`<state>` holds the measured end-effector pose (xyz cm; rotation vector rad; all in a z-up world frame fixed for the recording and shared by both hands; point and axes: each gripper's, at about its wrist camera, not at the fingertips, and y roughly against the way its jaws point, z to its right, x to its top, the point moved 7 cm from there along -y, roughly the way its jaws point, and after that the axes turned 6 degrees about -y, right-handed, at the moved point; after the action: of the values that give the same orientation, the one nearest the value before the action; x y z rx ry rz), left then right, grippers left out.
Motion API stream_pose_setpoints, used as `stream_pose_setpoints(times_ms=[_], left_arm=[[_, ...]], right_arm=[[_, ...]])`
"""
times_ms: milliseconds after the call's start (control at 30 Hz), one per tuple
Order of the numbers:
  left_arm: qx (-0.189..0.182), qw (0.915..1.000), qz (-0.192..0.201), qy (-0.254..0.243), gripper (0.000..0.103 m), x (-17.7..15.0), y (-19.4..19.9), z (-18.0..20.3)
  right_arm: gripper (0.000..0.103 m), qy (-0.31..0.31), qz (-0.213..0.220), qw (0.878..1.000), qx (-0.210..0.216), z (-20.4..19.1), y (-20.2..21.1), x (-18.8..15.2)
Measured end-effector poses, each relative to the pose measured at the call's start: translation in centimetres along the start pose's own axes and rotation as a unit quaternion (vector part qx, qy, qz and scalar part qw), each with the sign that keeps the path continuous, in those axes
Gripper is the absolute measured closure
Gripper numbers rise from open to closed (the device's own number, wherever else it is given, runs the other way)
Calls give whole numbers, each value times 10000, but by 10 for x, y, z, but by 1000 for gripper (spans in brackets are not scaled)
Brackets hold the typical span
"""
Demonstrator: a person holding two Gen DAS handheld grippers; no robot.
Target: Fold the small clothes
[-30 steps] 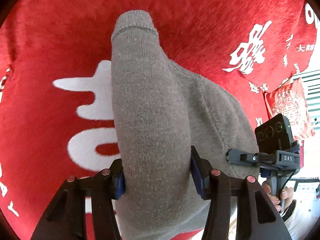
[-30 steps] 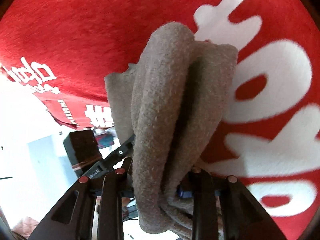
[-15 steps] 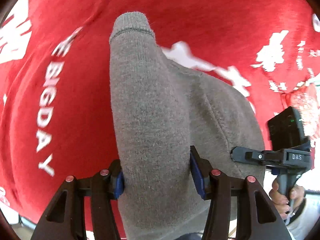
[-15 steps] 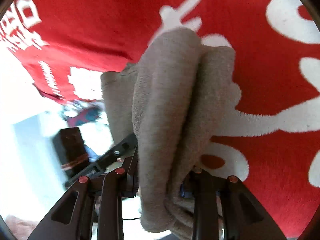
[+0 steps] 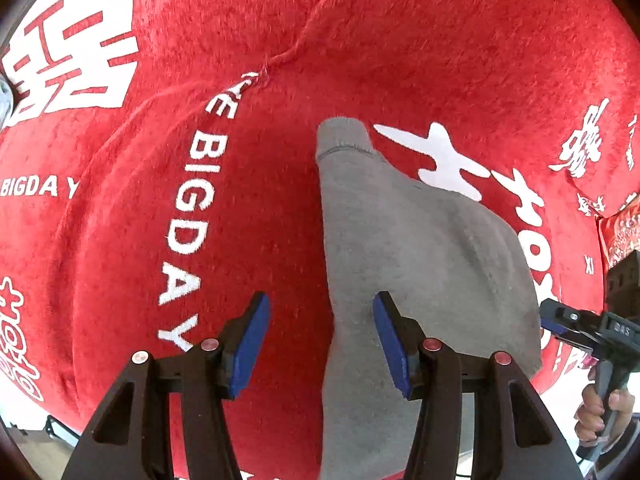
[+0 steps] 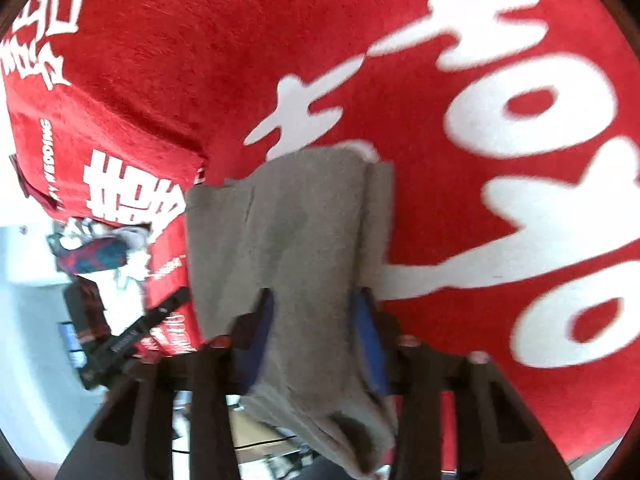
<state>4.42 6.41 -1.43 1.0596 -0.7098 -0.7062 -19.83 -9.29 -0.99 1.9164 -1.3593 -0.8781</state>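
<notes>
From my remote seat, the left wrist camera looked steeply down on a red plush cloth with white lettering (image 5: 360, 60), and the small grey knitted garment (image 5: 420, 260) lay spread on it. The garment's narrow stitched end (image 5: 340, 136) pointed away from the camera, and its wider part ran off toward the right.

The left gripper (image 5: 320, 300) had its blue pads apart. One pad stood clear over bare red cloth, and the other sat at the garment's surface with the garment's straight edge running up between the two – nothing was pinched there.

At the right edge of that view I could see the other hand-held tool and the person's fingers (image 5: 604, 408) wrapped round its handle.

The right wrist picture was smeared by motion, so I read it with some caution. The right gripper (image 6: 314, 296) appeared clamped on a bunched fold of the same grey garment (image 6: 300, 220). Fabric filled the gap between its blue pads and sagged below them – its jaws had just been closing on that fold. The rest of the garment draped forward onto the red cloth (image 6: 400, 80) near the table's edge.
</notes>
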Motion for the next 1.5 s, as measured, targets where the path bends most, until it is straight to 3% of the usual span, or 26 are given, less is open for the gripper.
stream_pose_setpoints(times_ms=[167,333,433,533,700,833,967,1033,1067,1133,1167,1233,1367,1500], left_arm=[[305,9989,28,-353,48,-7,-6,16],[671,9953,26,-702,47,-8,-26,28],[799,9936,63,-802,42,-6,-30,33],[1016,9912,126,-841,31,-7,-26,30],[1030,9921,111,-707,31,-11,-17,25],[1308,9877,143,-848,31,-15,-7,27],[1314,9878,-10,-831,31,-22,-5,27],[1343,9879,-19,-782,3,-25,-3,26],[1348,9881,17,-742,1,-27,0,25],[1344,9881,25,-743,1,-31,3,27],[1341,9882,1,-746,1,-33,3,27],[1298,9888,-76,-731,1,-38,2,27],[1225,9904,-179,-610,1,-46,2,25],[1282,9901,-272,-496,1,-53,2,22]], right_arm=[[95,1260,575,9862,-911,-35,11,-13],[95,1539,412,9686,-1908,2,-19,-11],[95,1377,528,9735,-1750,10,-18,-12],[94,1366,561,9715,-1854,12,-12,-17],[94,1074,607,9712,-2039,17,1,-22],[93,424,754,9783,-1883,18,21,-29],[86,481,819,9812,-1679,1,29,-46],[86,603,797,9808,-1672,-7,29,-57],[86,641,748,9806,-1695,-9,26,-62],[81,605,676,9805,-1743,-9,21,-67],[68,580,649,9809,-1740,-8,19,-69],[57,535,618,9813,-1740,-6,16,-73],[57,576,470,9791,-1891,-2,7,-78],[57,574,256,9704,-2330,17,-4,-83]])
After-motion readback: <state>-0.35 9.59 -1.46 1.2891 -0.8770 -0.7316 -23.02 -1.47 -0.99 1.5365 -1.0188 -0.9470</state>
